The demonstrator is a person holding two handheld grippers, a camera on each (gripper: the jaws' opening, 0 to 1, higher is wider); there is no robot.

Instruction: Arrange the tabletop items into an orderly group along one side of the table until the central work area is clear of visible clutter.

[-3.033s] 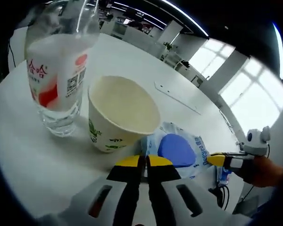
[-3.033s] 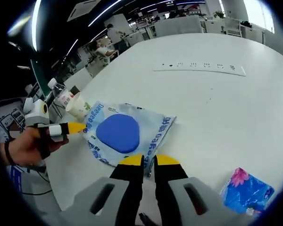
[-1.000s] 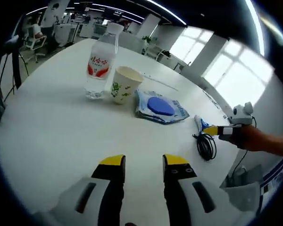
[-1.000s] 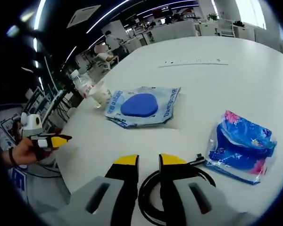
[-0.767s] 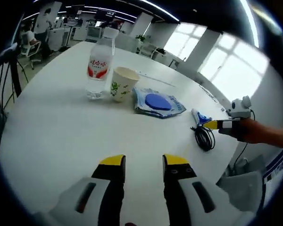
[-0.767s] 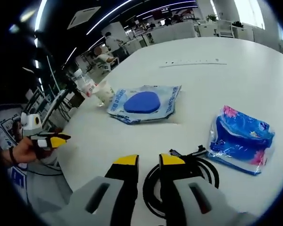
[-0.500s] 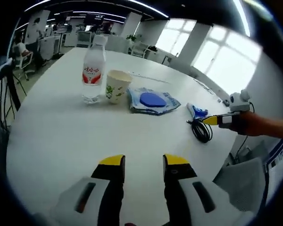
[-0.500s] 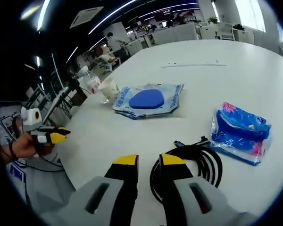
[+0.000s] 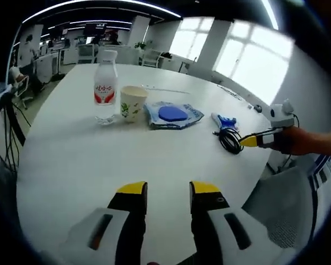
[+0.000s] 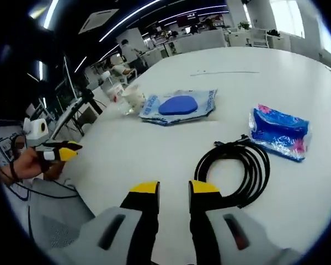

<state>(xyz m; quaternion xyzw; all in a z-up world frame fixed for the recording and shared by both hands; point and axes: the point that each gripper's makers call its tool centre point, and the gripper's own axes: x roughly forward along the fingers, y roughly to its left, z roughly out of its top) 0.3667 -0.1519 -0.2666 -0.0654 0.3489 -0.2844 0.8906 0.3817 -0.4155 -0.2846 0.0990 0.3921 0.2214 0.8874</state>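
Note:
Along the far side of the white table [image 9: 99, 160] stand a water bottle [image 9: 105, 83] and a paper cup [image 9: 132, 102]. Beside them lie a wipes pack with a blue lid [image 9: 171, 114], a blue tissue pack [image 9: 225, 120] and a coiled black cable [image 9: 230, 139]. My left gripper [image 9: 169, 190] hovers open over the near table edge, with nothing between its jaws. My right gripper [image 10: 174, 189] is open, a little short of the cable [image 10: 235, 165], with the tissue pack [image 10: 280, 132] at right and the wipes pack [image 10: 178, 107] beyond.
A hand holds the right gripper [image 9: 254, 139] just off the table's right edge. The left gripper [image 10: 59, 152] shows at the left, past the table rim. A grey chair [image 9: 287, 210] stands below the table at right. Office desks and windows lie behind.
Both grippers have drawn back from the table, so the items look smaller and farther. The right gripper has backed away from the cable. The items themselves stay in place.

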